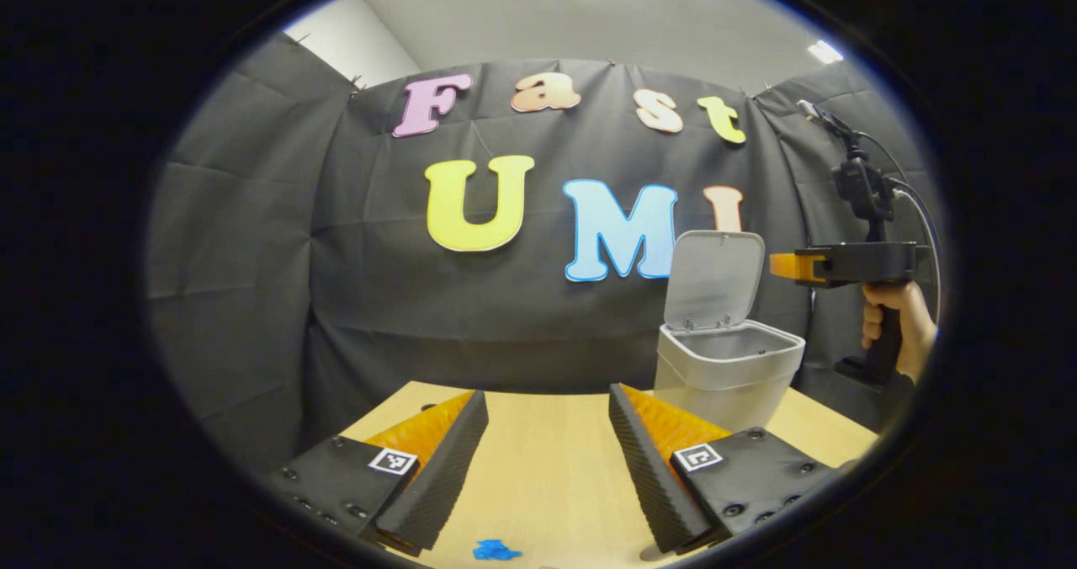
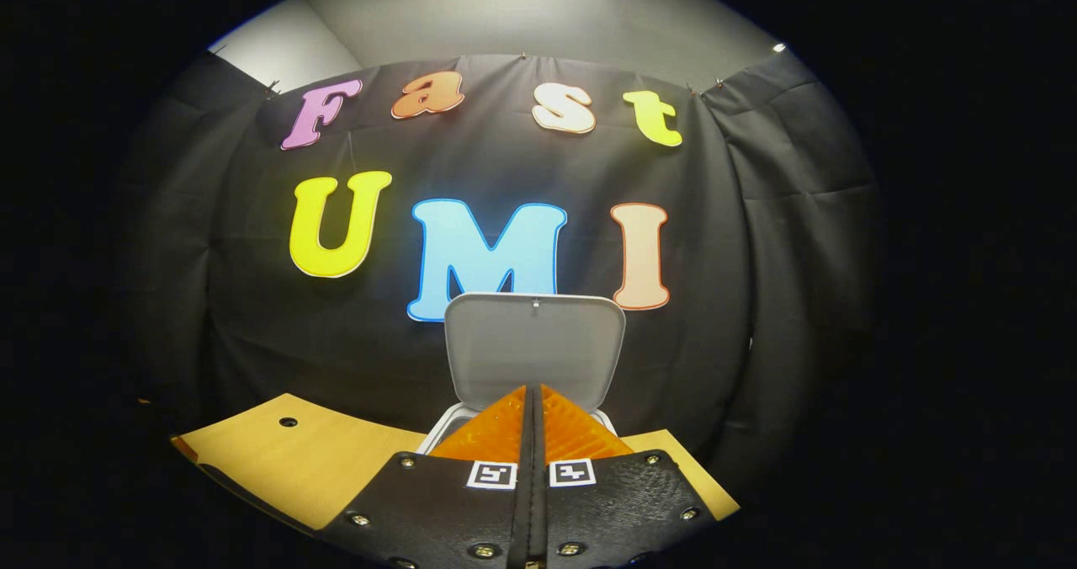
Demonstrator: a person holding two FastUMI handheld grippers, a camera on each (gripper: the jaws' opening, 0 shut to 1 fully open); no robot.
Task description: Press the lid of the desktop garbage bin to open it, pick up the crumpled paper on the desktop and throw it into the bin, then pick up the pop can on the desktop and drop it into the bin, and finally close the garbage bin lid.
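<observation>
Bin stands with lid raised, inside unseen; left gripper spread, right gripper pressed together above it

The bin body hides behind the right gripper; the blue scrap on the bench — cut off, unidentifiable.

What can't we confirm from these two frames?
- Bin contents: left gripper view looks across the rim, so the bottom is hidden; right gripper view has the right gripper across the opening.
- Blue scrap: cut by the left gripper view's lower edge, identity unclear.
- Lid hinge: behind the fingers.
</observation>
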